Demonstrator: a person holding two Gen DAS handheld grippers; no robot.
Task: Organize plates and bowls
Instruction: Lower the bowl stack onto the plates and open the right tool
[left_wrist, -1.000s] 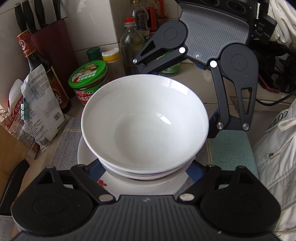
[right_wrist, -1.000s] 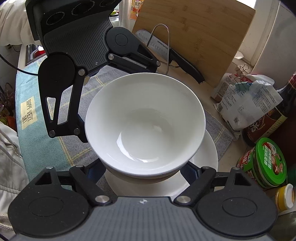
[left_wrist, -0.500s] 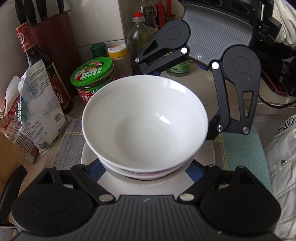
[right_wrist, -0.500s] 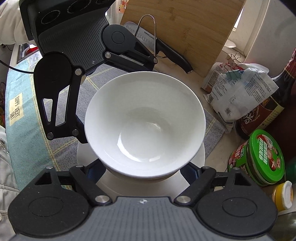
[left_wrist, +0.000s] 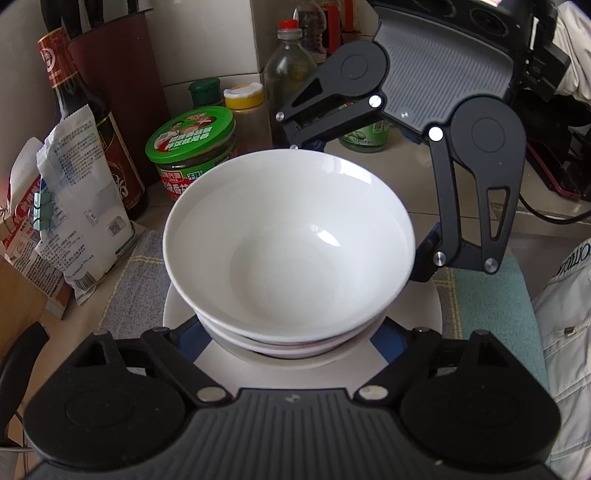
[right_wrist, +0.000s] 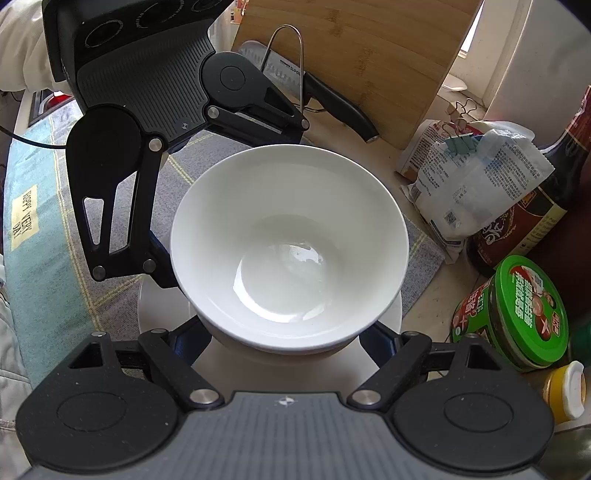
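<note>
A stack of white bowls (left_wrist: 288, 243) sits on a white plate (left_wrist: 303, 373) on a checked cloth. It also shows in the right wrist view (right_wrist: 288, 247), on the plate (right_wrist: 155, 314). My left gripper (left_wrist: 291, 332) is spread wide, its fingers on either side of the lower bowls. My right gripper (right_wrist: 284, 332) is spread the same way from the opposite side. Each gripper shows in the other's view, across the bowls. The fingertips are hidden under the bowl rims, so I cannot tell whether they press on the stack.
A green-lidded jar (left_wrist: 192, 155), a dark sauce bottle (left_wrist: 88, 122), a knife block (left_wrist: 114, 74) and paper packets (left_wrist: 74, 206) stand left of the stack. A cutting board (right_wrist: 354, 55) and a black-handled knife (right_wrist: 332, 107) lie beyond it in the right wrist view.
The stack, its plate and both grippers have shifted together toward the jars and bottles. The grippers' hold around the bowls looks unchanged.
</note>
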